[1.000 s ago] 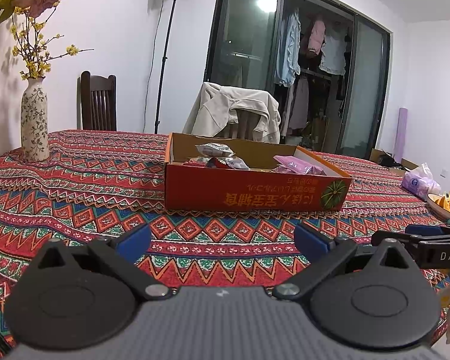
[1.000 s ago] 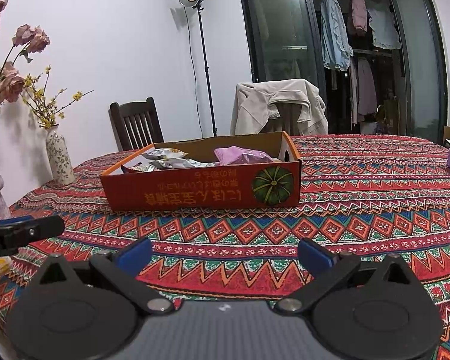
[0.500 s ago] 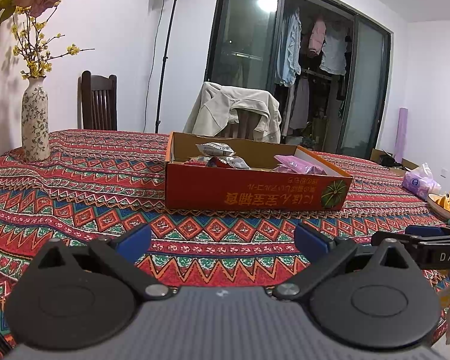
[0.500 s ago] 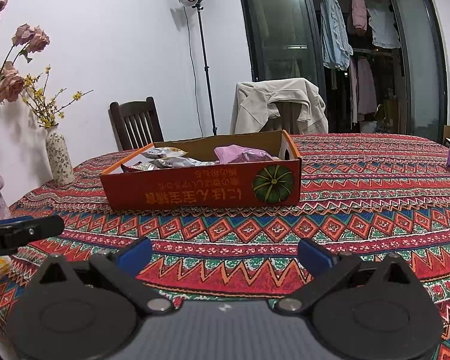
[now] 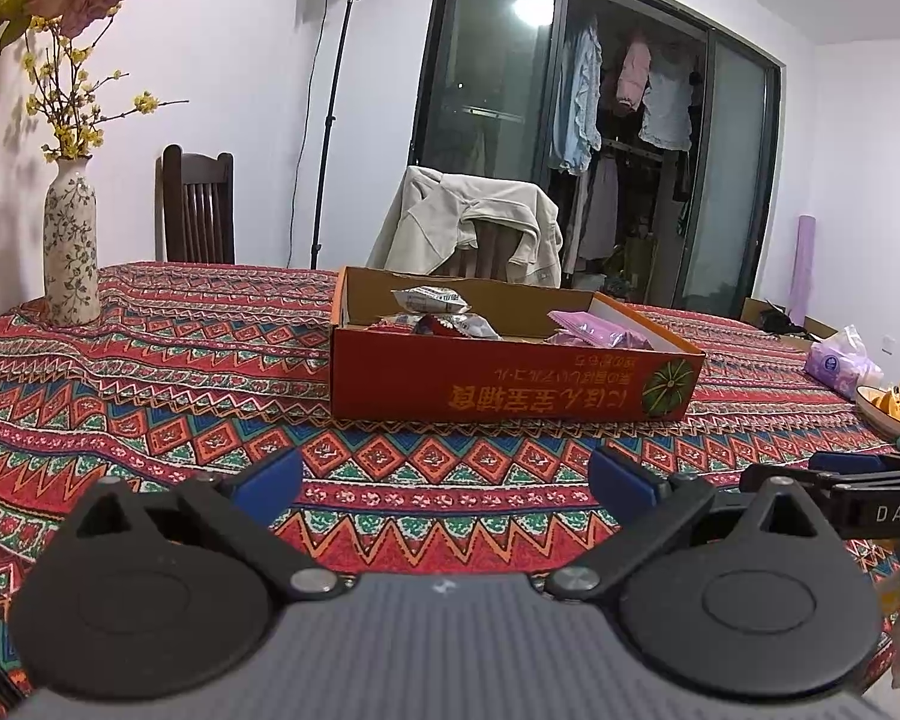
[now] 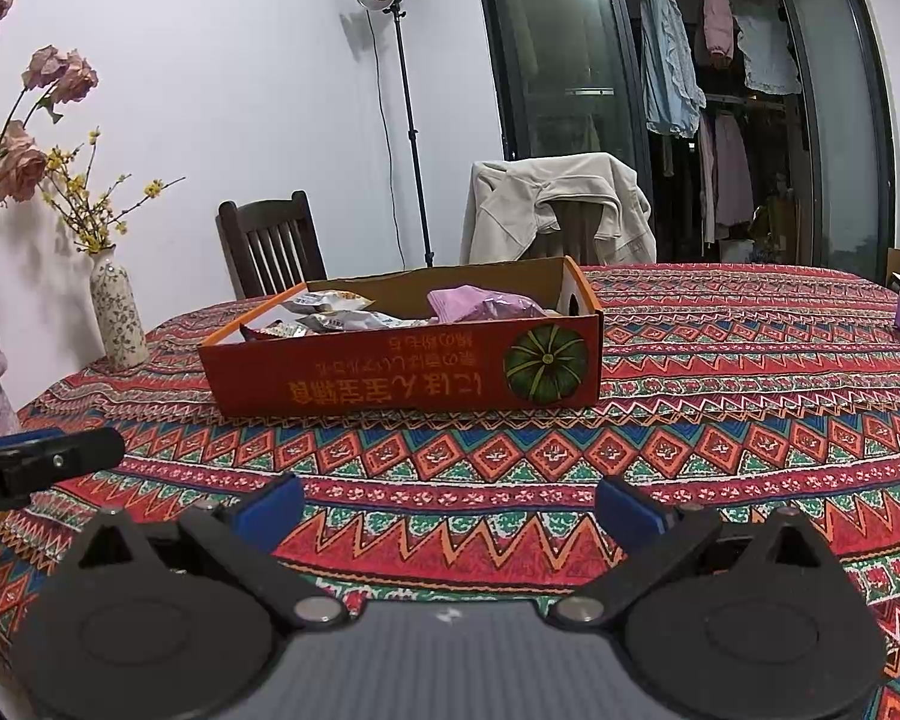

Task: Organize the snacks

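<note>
Both hand-held tools hover low over the patterned tablecloth, well short of the orange cardboard box. The left gripper and the right gripper each have their blue pads spread wide, holding nothing. The snacks lie inside the box: silver packets toward its left end and a pink packet toward its right. A sound approach likely clears the near wall from above, then descends on one packet's free edge, pinching it lightly.
</note>
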